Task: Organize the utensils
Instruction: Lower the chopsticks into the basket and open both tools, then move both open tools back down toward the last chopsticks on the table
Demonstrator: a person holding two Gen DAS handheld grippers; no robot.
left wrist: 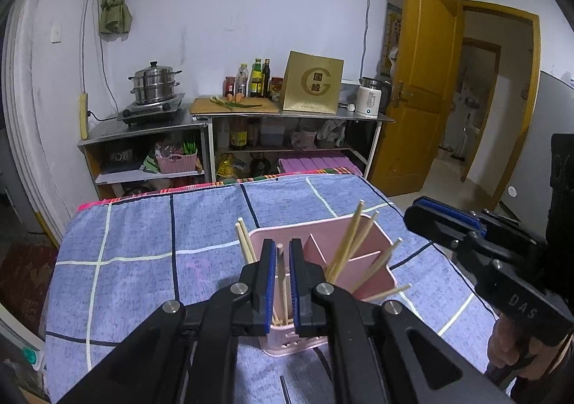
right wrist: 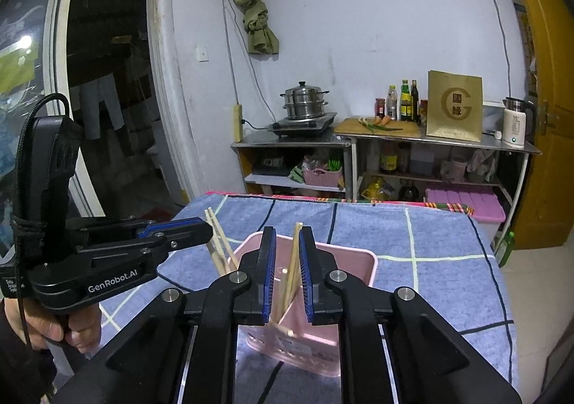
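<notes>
A pink divided utensil holder (left wrist: 376, 278) (right wrist: 358, 255) stands on the blue checked tablecloth (left wrist: 143, 242). Several wooden chopsticks (left wrist: 353, 242) lean in its right compartments, and two more (left wrist: 245, 242) stand at its left end. My left gripper (left wrist: 282, 246) hangs over the holder, shut on one upright chopstick (left wrist: 281, 271) whose lower end is inside. My right gripper (right wrist: 288, 233) is above the holder's other side. Its jaws stand slightly apart around a leaning chopstick (right wrist: 295, 253) and do not pinch it. Each gripper also shows from the side in the other's view: right gripper (left wrist: 430, 215), left gripper (right wrist: 204, 228).
The cloth-covered table ends at a striped far edge (right wrist: 394, 203). Behind it a steel counter (left wrist: 251, 115) carries a steamer pot (left wrist: 154, 84), cutting board, bottles, gold box (left wrist: 312, 83) and kettle. A yellow door (left wrist: 423, 81) stands open at the right. A person's hand (right wrist: 53, 328) holds the left gripper.
</notes>
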